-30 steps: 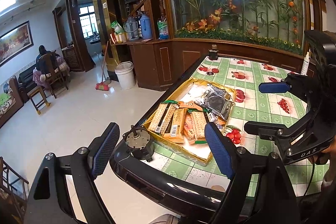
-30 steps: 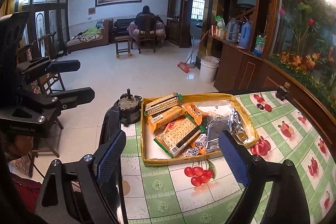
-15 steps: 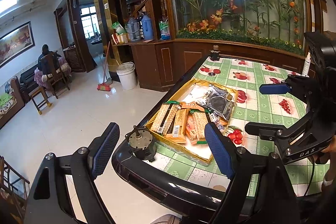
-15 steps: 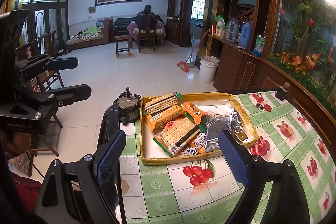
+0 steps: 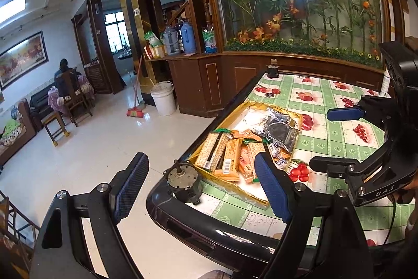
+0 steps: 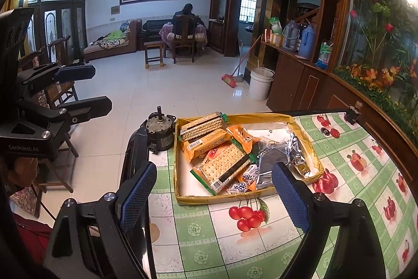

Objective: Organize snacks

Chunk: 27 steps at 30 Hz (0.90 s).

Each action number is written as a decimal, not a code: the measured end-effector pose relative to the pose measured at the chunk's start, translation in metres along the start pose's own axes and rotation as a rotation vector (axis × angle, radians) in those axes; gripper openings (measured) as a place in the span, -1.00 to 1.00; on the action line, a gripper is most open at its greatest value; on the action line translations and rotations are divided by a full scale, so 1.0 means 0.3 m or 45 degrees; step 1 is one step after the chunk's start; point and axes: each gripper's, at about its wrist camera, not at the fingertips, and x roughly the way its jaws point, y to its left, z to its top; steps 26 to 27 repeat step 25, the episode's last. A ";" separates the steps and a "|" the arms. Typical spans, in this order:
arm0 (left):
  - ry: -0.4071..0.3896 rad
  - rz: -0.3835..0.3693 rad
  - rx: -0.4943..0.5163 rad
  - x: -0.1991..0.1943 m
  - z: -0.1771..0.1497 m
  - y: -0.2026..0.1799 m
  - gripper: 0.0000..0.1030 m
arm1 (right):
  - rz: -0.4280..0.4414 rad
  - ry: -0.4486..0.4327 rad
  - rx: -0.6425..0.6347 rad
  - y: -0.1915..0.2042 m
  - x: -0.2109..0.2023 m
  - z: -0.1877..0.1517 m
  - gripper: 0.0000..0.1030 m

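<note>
A shallow yellow cardboard tray (image 6: 183, 198) sits on the green fruit-print tablecloth (image 6: 352, 200); it also shows in the left wrist view (image 5: 235, 190). It holds several snacks: cracker packs (image 6: 224, 169), an orange pack (image 6: 206, 145), silver foil bags (image 6: 284, 151) and small wrapped candies (image 6: 239, 186). My right gripper (image 6: 211, 198) is open and empty, just in front of the tray. My left gripper (image 5: 201, 187) is open and empty, near the table corner. Each gripper shows in the other's view: the right one (image 5: 337, 140) and the left one (image 6: 86, 88).
A small metal motor (image 6: 159, 132) stands at the table corner beside the tray. A dark bottle (image 5: 273, 68) stands at the far table edge. The table has a black raised rim (image 5: 209, 234). Beyond lie tiled floor, a white bucket (image 6: 260, 84), a broom and a seated person.
The left wrist view has shifted slightly, bringing the tray and motor a little nearer. The right gripper has barely moved. Both stay open and empty.
</note>
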 end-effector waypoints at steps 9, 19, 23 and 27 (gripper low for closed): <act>-0.011 0.010 0.014 0.000 0.005 0.001 0.63 | 0.004 0.011 -0.007 -0.004 0.012 -0.006 0.76; 0.022 -0.020 0.010 0.016 0.000 0.002 0.63 | 0.004 0.027 -0.012 -0.002 0.020 -0.010 0.76; 0.024 -0.022 0.014 0.018 -0.003 -0.002 0.63 | 0.003 0.029 -0.012 -0.002 0.021 -0.012 0.76; 0.025 -0.027 0.018 0.016 -0.002 -0.006 0.63 | 0.002 0.029 -0.013 -0.002 0.021 -0.012 0.76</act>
